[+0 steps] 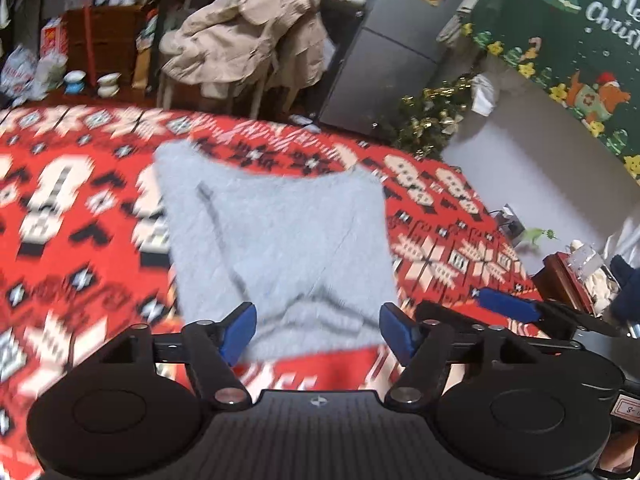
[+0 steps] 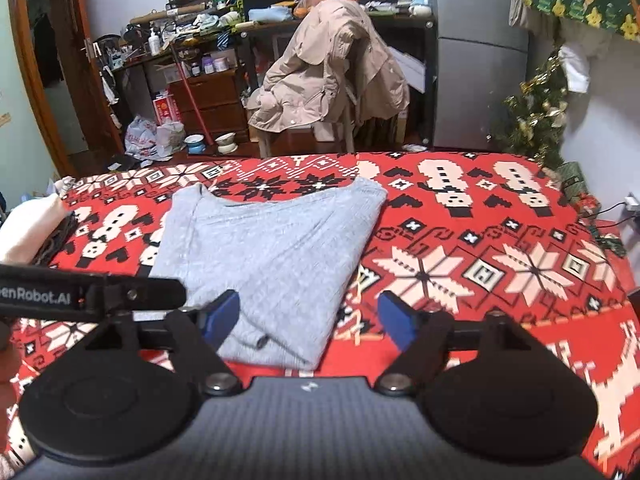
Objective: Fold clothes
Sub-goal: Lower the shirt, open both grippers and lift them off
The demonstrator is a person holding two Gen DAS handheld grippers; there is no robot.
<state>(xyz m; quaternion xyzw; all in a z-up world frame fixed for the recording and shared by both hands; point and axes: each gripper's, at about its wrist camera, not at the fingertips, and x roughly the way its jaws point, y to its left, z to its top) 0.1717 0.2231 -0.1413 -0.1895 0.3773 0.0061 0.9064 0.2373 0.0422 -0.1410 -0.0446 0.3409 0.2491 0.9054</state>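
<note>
— While both point downward, how do the jaws stand?
— Left gripper and right gripper gape wide, empty. Folded grey top lies at twelve o'clock on the red blanket.

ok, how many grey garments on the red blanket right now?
1. The grey top lies folded on the red blanket, ahead of both open tongs. A white pile at the left edge may hide more.

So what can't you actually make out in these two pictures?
- Sweater: its near edge, hidden behind the right gripper; blurred in the left view.
- Banner: its lettering, cut off by the left view's edge.
- Pale pile: cut off at the right view's left edge.
- Shelf clutter: too small.
</note>
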